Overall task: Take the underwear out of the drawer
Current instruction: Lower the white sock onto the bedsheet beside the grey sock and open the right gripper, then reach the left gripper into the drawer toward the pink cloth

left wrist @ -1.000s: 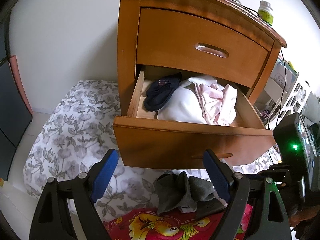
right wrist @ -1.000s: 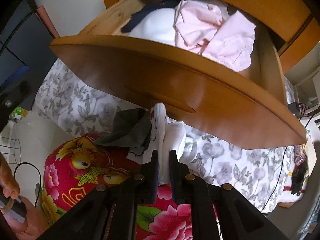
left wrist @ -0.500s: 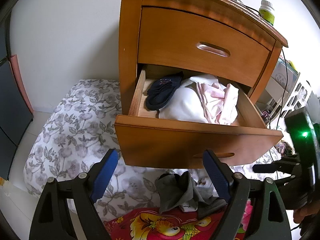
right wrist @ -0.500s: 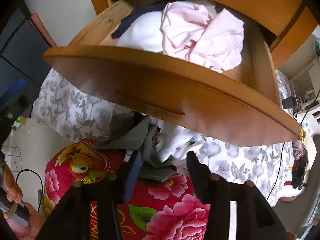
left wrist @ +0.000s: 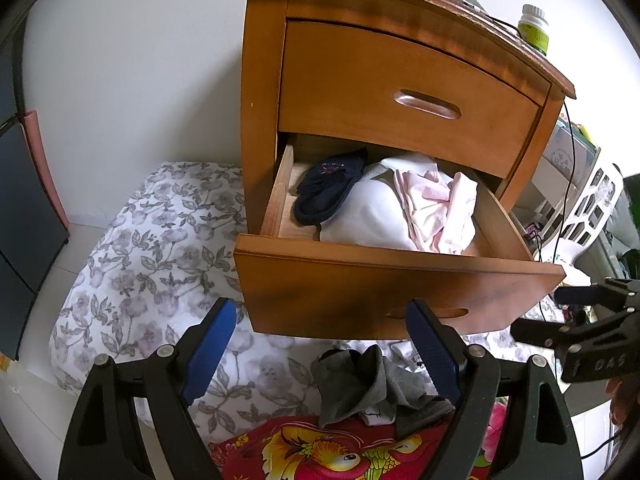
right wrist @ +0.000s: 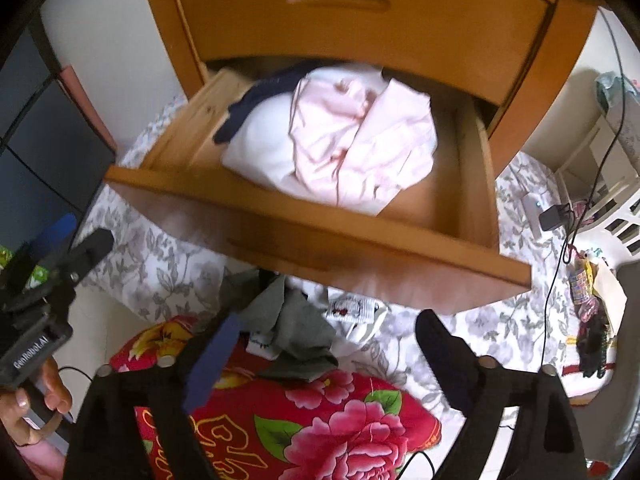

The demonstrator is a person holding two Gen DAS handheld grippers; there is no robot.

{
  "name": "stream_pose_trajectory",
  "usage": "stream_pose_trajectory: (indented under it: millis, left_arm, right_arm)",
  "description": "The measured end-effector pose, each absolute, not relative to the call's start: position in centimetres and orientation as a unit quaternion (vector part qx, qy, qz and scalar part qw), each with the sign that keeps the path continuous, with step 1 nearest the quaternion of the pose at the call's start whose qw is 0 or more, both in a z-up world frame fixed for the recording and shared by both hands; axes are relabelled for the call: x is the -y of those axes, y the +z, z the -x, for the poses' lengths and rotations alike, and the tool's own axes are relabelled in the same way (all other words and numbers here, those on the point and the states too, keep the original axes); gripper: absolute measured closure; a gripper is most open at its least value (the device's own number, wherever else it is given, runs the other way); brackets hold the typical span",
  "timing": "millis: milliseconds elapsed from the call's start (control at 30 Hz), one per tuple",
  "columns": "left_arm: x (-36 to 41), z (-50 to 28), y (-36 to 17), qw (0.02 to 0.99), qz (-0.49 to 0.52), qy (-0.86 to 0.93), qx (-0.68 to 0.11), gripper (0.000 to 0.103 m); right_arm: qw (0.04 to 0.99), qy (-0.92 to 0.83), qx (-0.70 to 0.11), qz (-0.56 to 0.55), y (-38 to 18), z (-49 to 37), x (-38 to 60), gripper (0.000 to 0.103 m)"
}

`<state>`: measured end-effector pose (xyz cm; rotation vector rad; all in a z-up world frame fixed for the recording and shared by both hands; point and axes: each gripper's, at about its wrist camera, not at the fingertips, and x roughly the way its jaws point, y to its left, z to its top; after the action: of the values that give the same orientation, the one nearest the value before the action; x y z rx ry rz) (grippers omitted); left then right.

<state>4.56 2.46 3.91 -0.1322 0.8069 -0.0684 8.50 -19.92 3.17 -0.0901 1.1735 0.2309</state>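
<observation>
The lower drawer [left wrist: 400, 280] of a wooden nightstand stands pulled out. Inside lie a navy garment [left wrist: 328, 184], a white one [left wrist: 360, 212] and a crumpled pink one [left wrist: 436, 208]; the pink one [right wrist: 360, 148] also shows in the right wrist view. Below the drawer front [right wrist: 320, 240], grey underwear [right wrist: 288, 320] and a white piece [right wrist: 356, 312] lie in a heap on the bedding. My right gripper [right wrist: 330, 322] hovers above this heap, its jaws opening, nothing pressed between them. My left gripper [left wrist: 320, 308] is open and empty in front of the drawer, with the grey underwear [left wrist: 360, 384] lying beyond it.
A red floral cushion [left wrist: 340, 452] lies under the heap, on grey-flowered bedding [left wrist: 160, 248]. A green bottle [left wrist: 534, 28] stands on the nightstand. A white basket [left wrist: 592, 208] and cables are at the right. A person's hand [right wrist: 36, 412] holds the left gripper.
My right gripper went from shut on the white underwear to wide open, dropped it on the heap, and rose toward the drawer. The left gripper kept still.
</observation>
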Motion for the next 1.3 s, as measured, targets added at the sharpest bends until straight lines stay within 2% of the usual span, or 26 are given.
stream_pose_trajectory:
  millis: [100,733,1300]
  left_arm:
    - [-2.4,-4.5,4.0,0.917,0.065,-0.033,-0.391,0.016]
    - [-1.9,-3.8,4.9,0.922,0.074,0.000,-0.379,0.016]
    - [-0.7,-4.3,7.4,0.929,0.044,0.004,-0.369,0.016]
  right_arm:
    - [0.837,0.107,-0.536,0.024,3.7,-8.5,20.3,0.000]
    - [0.904,0.065,-0.422,0.000,4.6,-5.1,21.0,0.000]
    - [0.914,0.032,-0.403,-0.030,3.5,-4.0,23.2,0.000]
